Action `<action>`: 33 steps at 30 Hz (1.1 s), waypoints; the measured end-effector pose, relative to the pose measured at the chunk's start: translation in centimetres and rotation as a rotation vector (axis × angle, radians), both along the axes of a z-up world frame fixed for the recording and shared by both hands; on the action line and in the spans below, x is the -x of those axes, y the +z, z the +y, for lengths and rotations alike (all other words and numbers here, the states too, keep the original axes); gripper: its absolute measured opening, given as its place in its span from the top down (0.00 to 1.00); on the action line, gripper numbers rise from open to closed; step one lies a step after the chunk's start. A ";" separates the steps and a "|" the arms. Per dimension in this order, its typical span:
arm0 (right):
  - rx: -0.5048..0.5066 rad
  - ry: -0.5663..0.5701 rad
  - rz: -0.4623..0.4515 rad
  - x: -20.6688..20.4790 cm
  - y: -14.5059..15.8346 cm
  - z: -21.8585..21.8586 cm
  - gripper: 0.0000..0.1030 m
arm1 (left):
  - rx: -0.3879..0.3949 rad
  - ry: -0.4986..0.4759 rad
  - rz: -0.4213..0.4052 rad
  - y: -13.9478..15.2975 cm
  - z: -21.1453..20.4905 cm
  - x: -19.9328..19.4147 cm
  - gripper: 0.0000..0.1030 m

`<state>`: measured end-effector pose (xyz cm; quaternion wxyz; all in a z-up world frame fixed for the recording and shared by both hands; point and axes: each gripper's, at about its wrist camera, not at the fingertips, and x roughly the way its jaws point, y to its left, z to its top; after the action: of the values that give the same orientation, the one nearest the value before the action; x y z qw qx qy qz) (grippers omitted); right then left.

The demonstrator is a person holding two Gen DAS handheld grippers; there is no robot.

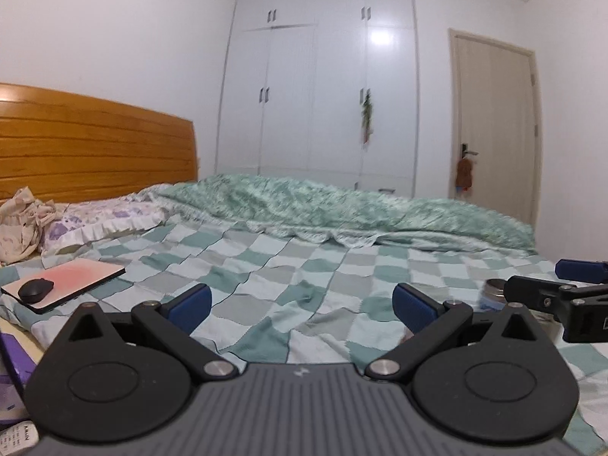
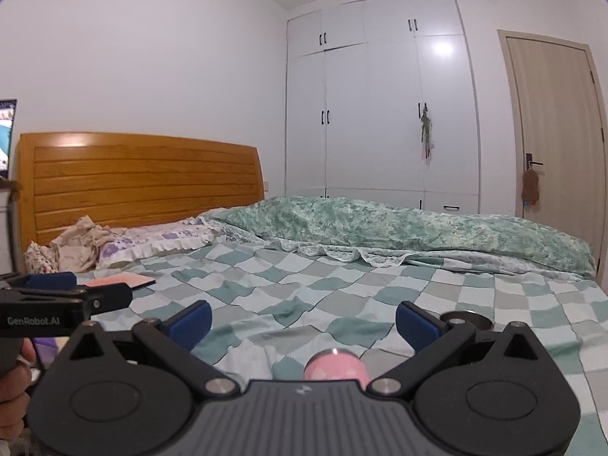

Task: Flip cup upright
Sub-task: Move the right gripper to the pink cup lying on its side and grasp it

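Pink cylindrical cup (image 2: 336, 365) with a metal end lies low between the wide-open, empty right gripper (image 2: 303, 321) fingers on the green checked bed (image 2: 342, 277), in the right wrist view; whether upside down or sideways is unclear. In the left wrist view, the left gripper (image 1: 302, 306) gapes empty, farther left; the right looks nearer.

1. The pink cup (image 2: 335, 365) is largely hidden behind the right gripper (image 2: 303, 321) body; its opening cannot be seen.
2. A metal-rimmed object (image 1: 494, 293) is half covered by the right gripper's fingers (image 1: 532, 292) in the left wrist view.
3. A dark round object (image 2: 466, 319) is partly masked by a blue pad.
4. A screen (image 2: 7, 135) is cut off at the left edge.
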<state>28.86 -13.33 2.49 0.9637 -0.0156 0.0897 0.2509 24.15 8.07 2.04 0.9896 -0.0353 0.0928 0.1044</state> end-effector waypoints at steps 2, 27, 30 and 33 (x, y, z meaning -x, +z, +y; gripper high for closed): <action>0.012 0.006 -0.002 -2.0 -0.4 0.8 0.00 | 0.009 0.010 0.018 -0.2 0.3 -1.7 0.00; -0.026 -0.109 0.009 -19.7 -4.8 -3.8 0.00 | 0.059 -0.163 0.224 -3.9 -3.5 -18.9 0.00; -0.091 -0.124 0.057 -21.1 -4.9 -6.8 0.00 | 0.049 -0.220 0.254 -4.7 -6.0 -21.1 0.00; -0.107 -0.109 0.097 -22.6 -4.7 -8.9 0.00 | 0.065 -0.292 0.285 -5.1 -8.1 -22.8 0.00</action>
<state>51.41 -22.22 -2.25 0.9699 0.0530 0.1235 0.2032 47.00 -0.01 -3.09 0.9694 -0.0382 0.2392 -0.0392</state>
